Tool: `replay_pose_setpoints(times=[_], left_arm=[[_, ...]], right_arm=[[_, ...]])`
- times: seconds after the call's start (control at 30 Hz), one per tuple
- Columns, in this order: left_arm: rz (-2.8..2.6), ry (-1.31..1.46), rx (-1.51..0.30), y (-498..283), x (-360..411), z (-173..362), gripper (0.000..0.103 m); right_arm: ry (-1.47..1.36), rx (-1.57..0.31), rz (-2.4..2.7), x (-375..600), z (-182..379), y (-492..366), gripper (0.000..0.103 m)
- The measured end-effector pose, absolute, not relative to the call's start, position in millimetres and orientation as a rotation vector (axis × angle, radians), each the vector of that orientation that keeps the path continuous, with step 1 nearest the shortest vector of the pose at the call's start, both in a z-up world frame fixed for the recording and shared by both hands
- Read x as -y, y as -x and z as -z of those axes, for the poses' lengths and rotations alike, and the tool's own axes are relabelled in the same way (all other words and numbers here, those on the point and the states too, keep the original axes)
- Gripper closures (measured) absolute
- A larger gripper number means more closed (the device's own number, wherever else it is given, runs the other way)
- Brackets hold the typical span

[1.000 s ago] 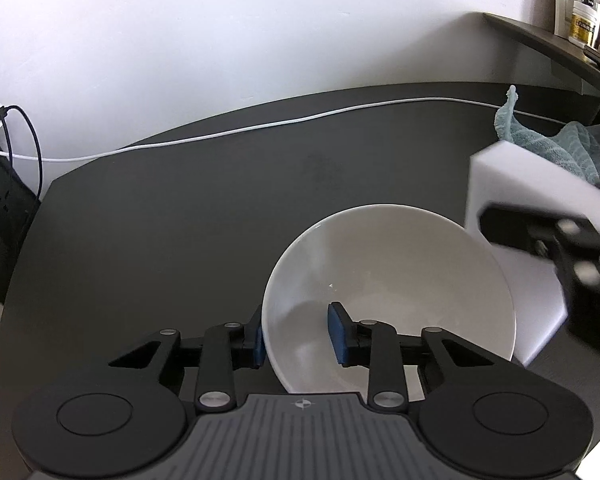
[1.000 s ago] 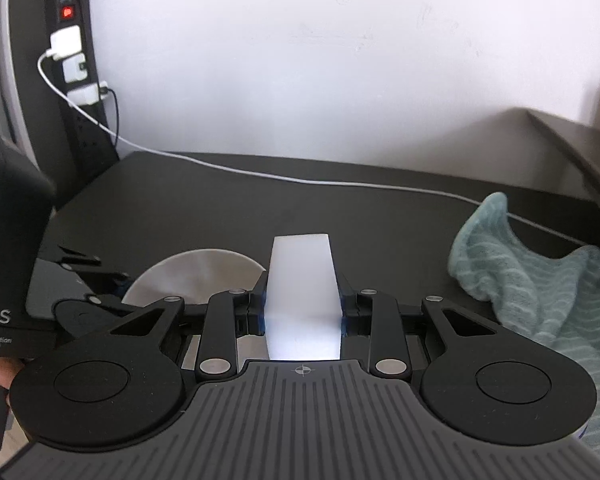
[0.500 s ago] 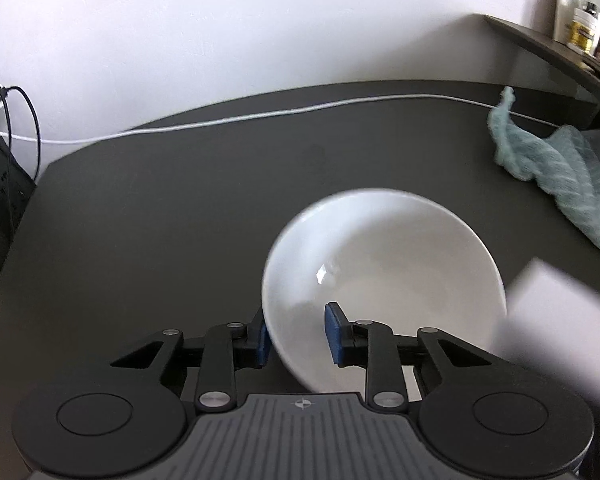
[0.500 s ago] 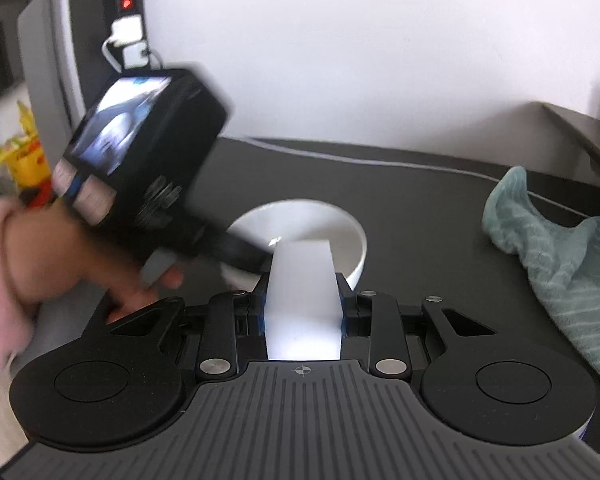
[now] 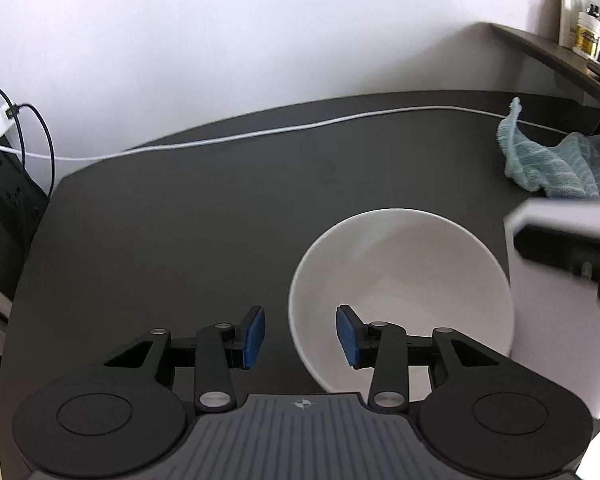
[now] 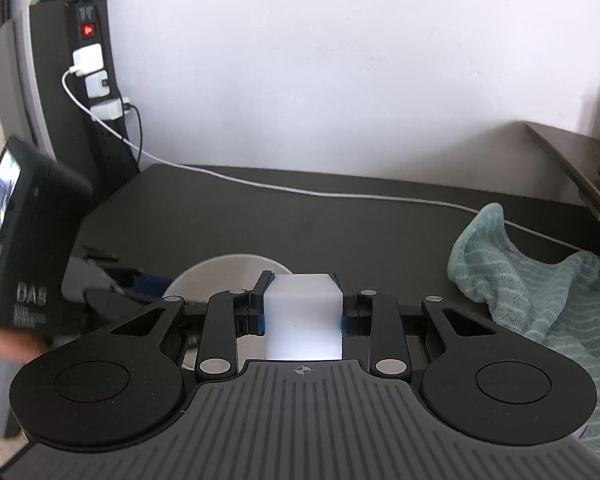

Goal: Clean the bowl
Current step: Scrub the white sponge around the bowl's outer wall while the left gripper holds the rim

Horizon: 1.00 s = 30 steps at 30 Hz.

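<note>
A white bowl (image 5: pixel 400 280) sits on the dark table (image 5: pixel 180 240). My left gripper (image 5: pixel 300 336) straddles its near left rim, one blue pad outside and one inside. Its jaws are opening and the pads stand clear of the rim. At the bowl's right side hangs a white sponge block (image 5: pixel 548 340), blurred. My right gripper (image 6: pixel 303 300) is shut on that sponge (image 6: pixel 304 320). In the right wrist view the bowl (image 6: pixel 228 268) lies just beyond the sponge, partly hidden by it, and the left gripper's body (image 6: pixel 32 240) is at the far left.
A teal towel (image 5: pixel 552 168) lies bunched at the table's right (image 6: pixel 532 296). A white cable (image 5: pixel 260 134) runs along the back edge. A power strip (image 6: pixel 96 80) stands at the back left. A shelf with bottles (image 5: pixel 588 32) juts out at the upper right.
The left jaws have spread off the bowl's rim, which they pinched before. The bowl sits further right in the left wrist view. The sponge is back close beside the bowl's right side.
</note>
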<state>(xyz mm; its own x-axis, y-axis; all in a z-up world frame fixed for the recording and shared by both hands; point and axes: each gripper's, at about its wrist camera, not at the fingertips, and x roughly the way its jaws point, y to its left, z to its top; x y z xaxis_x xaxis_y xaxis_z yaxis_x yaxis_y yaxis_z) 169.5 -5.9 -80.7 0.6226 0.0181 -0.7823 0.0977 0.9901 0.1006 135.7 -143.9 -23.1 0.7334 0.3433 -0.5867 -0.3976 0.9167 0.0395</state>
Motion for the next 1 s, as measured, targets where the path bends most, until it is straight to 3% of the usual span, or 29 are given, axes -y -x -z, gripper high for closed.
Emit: replay_pose_setpoints(times=[0.2, 0.37, 0.6, 0.67, 0.7, 1.0], left_arm=[[0.063, -0.159, -0.903, -164, 8, 84, 0.064], [0.066, -0.171, -0.905, -164, 10, 83, 0.064], [0.073, -0.19, -0.908, -166, 17, 88, 0.064], [0.072, -0.191, -0.908, -167, 19, 88, 0.064], [0.072, -0.192, -0.908, -167, 19, 88, 0.064], [0.095, -0.238, -0.893, -177, 25, 89, 0.063]], right_arm=[[0.195, -0.67, -0.412, 141, 40, -127, 0.065], [0.23, -0.706, -0.409, 150, 31, -109, 0.054], [0.202, -0.801, -0.43, 164, 26, -89, 0.053], [0.222, -0.827, -0.426, 166, 30, -83, 0.057], [0.231, -0.837, -0.424, 166, 32, -81, 0.073], [0.158, -0.72, -0.338, 165, 34, -88, 0.073]])
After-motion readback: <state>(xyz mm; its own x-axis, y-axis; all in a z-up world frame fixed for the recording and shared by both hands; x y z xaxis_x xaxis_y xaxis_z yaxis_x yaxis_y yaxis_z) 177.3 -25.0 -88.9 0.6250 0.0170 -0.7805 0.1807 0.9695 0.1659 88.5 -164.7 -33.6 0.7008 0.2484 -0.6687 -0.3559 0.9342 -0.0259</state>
